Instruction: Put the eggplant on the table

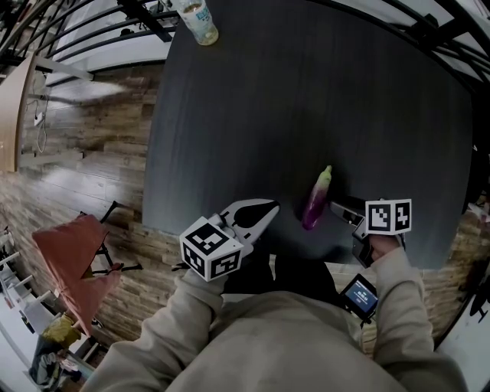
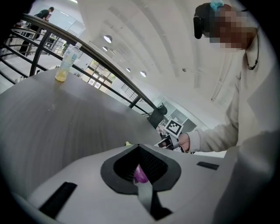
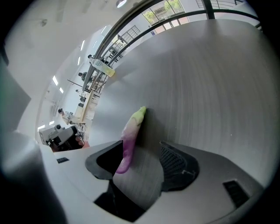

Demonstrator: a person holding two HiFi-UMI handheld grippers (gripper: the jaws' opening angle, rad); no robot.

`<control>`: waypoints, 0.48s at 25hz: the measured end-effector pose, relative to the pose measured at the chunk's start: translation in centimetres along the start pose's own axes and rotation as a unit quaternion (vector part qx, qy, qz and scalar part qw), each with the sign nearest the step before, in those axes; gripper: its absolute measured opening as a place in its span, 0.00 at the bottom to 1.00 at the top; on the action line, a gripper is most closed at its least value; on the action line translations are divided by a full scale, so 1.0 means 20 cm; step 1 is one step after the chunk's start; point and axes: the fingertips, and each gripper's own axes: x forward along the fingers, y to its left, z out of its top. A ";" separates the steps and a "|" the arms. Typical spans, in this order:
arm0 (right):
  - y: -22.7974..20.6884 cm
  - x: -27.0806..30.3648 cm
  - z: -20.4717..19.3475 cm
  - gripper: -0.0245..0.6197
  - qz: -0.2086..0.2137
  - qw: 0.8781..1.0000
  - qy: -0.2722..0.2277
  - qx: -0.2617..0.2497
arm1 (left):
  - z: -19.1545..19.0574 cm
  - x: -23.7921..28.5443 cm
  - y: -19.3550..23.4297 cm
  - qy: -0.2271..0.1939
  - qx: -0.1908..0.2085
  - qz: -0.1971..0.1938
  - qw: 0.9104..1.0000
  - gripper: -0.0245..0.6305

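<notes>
Lying on table [image 1: 306, 92], eggplant [image 3: 129, 135] between wide-spread jaws of right hand-held gripper [image 3: 142, 153]; close beside one jaw.

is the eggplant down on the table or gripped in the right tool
On the table: the eggplant lies flat on it, and the right tool stands open wide around it, clamping nothing.

A clear plastic bottle [image 1: 197, 19] with a little yellowish drink in it stands upright at the far left corner of the dark surface [image 1: 253, 115]. Black railings [image 1: 92, 31] run behind it. Below lies a wood-plank floor [image 1: 84, 153], where a salmon-coloured cloth [image 1: 73, 253] hangs over a black folding stand. In the left gripper view, round ceiling lights [image 2: 107, 39] glow overhead.
</notes>
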 end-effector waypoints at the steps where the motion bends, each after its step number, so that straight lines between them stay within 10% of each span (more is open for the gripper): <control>1: 0.00 -0.01 0.01 0.43 0.000 1.000 -0.002 0.000 | 0.00 0.00 0.01 0.001 0.001 0.001 1.000 0.04; 12: 0.09 -0.24 0.12 0.43 0.016 0.998 -0.057 -0.009 | 0.17 -0.04 -0.09 -0.010 0.030 -0.007 0.999 0.04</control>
